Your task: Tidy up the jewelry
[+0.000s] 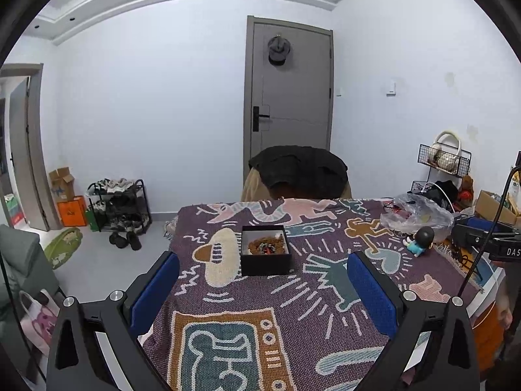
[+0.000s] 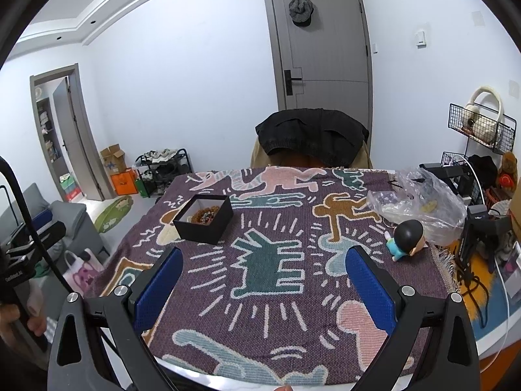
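Jewelry (image 1: 265, 246): tangled heap, brown beads plus a few darker and red pieces, lying inside an open black box (image 1: 266, 264) on the patterned cloth (image 1: 293, 293) over the tabletop. In the right wrist view the same box (image 2: 203, 224) sits left of centre, jewelry (image 2: 205, 216) visible over its rim. Individual pieces too small to separate at this range; probably strung bracelets.

Handling, judged: light, limp, likely to snag together. Beads smooth, may slip between pads. Best pinched on 1 strand at the top of the heap and lifted slowly. Box rigid cardboard, light, could slide on the cloth if nudged.

Left hand-held gripper (image 1: 263, 296): jaws spread wide, nothing between them, near side of the box, not touching. Right hand-held gripper (image 2: 263, 290): also wide apart, empty, above bare cloth, well apart from the box.
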The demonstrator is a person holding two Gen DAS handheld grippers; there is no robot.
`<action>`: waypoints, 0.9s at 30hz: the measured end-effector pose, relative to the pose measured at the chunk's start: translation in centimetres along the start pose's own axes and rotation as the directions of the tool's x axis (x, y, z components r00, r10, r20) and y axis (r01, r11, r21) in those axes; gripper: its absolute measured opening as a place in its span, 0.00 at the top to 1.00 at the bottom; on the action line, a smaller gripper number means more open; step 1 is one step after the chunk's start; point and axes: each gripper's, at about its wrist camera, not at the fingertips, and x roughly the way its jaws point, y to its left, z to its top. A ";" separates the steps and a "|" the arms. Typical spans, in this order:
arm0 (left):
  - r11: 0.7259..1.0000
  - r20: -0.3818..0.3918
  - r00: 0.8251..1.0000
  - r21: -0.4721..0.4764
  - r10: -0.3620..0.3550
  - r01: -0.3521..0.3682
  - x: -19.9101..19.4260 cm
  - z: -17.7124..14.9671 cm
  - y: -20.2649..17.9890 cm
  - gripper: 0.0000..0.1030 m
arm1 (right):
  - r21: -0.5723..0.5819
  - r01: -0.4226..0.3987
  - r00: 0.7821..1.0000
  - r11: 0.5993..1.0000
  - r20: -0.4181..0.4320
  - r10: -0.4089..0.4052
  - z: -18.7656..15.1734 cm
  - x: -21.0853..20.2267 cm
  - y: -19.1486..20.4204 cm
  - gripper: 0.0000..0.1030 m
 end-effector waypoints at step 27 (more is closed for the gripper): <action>1.000 0.009 1.000 -0.011 -0.011 0.011 -0.3 0.1 0.1 0.00 | 0.003 -0.001 1.000 1.000 0.006 0.001 0.2 -0.1 -0.4 0.02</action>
